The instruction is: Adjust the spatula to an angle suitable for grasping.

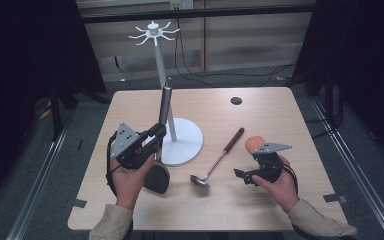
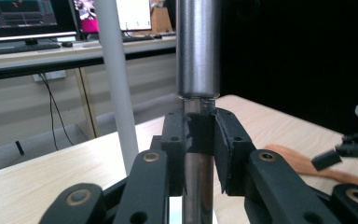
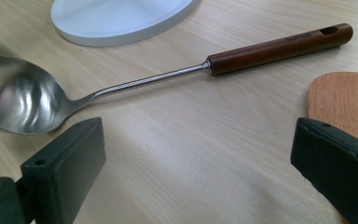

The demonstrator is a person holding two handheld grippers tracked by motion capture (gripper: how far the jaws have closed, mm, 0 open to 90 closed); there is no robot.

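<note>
Left gripper (image 1: 156,134) clamps a steel-handled spatula (image 1: 163,115); right gripper (image 1: 243,176) gapes wide.
Smooth steel ladle (image 3: 135,79), its brown wooden grip stamped with unreadable lettering.

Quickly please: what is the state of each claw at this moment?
Left claw: closed on the metal handle of the black spatula, held upright.
Right claw: open, holding nothing, near the ladle.

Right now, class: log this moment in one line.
left hand-held gripper: shut on spatula handle | right hand-held gripper: open, near ladle | rack: bare
</note>
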